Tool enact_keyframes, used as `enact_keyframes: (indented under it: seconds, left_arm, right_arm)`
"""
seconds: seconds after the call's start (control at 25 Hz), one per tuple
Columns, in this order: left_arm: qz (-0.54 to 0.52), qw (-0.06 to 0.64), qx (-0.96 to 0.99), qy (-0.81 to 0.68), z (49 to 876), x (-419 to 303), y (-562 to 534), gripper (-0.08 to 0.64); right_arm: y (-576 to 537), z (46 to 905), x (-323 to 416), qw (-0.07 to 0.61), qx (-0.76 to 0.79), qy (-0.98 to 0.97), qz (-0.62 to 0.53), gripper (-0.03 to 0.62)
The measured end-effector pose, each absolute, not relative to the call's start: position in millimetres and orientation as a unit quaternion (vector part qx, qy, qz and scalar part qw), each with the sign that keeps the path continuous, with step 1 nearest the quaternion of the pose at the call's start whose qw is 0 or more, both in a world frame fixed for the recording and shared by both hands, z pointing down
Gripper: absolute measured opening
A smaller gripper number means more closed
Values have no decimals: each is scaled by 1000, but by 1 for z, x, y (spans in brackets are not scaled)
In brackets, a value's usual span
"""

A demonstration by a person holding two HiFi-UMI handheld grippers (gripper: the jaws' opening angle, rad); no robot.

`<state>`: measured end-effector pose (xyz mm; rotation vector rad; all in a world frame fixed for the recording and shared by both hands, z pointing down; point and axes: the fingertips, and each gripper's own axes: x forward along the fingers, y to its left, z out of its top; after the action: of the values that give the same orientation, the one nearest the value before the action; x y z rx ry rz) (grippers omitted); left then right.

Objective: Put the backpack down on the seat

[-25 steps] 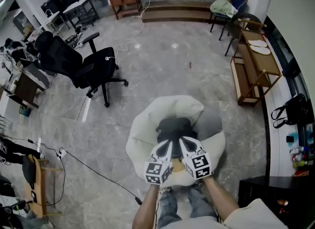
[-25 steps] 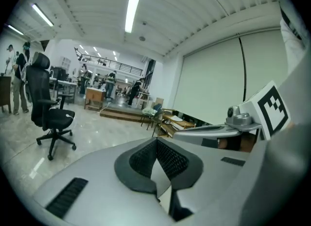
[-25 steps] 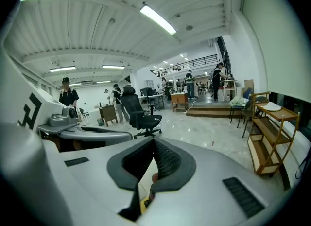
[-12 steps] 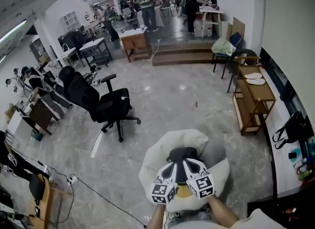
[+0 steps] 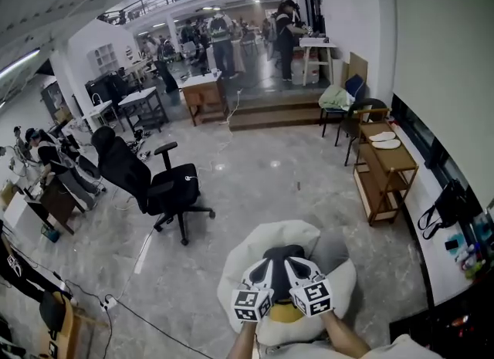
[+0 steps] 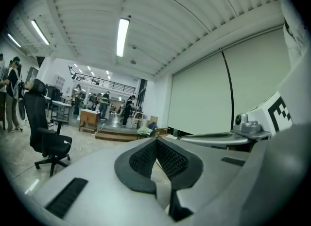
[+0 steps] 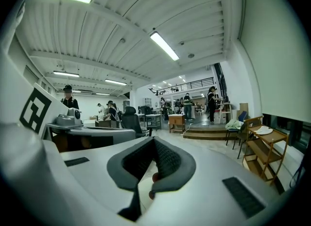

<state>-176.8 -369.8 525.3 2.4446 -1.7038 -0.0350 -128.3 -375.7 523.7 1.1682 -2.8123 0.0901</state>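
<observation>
Two tools, the left gripper [image 6: 156,142] and the right gripper [image 7: 153,142], are hovering side by side at six o'clock, each with its jaws pressed together on nothing. Just past their tips, towards twelve o'clock, a dark, rounded backpack [image 5: 282,255] is lying in the middle of a white beanbag seat [image 5: 258,243]. We are seeing a black office chair [image 5: 158,191] at ten o'clock and a wooden shelf [image 5: 382,172] at two o'clock, both well apart from the seat. Our grippers are covering the backpack's near part, so we cannot tell its long axis or which way it is pointing.
</observation>
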Motion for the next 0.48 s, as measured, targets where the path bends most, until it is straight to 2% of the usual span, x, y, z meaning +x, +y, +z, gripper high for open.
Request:
enact_keyframes:
  seconds: [0.48]
  left_arm:
    - [-12,92,845,-527,536,-192,-323,31]
  right_arm:
    - [-324,535,-152,63,410,-909,35,26]
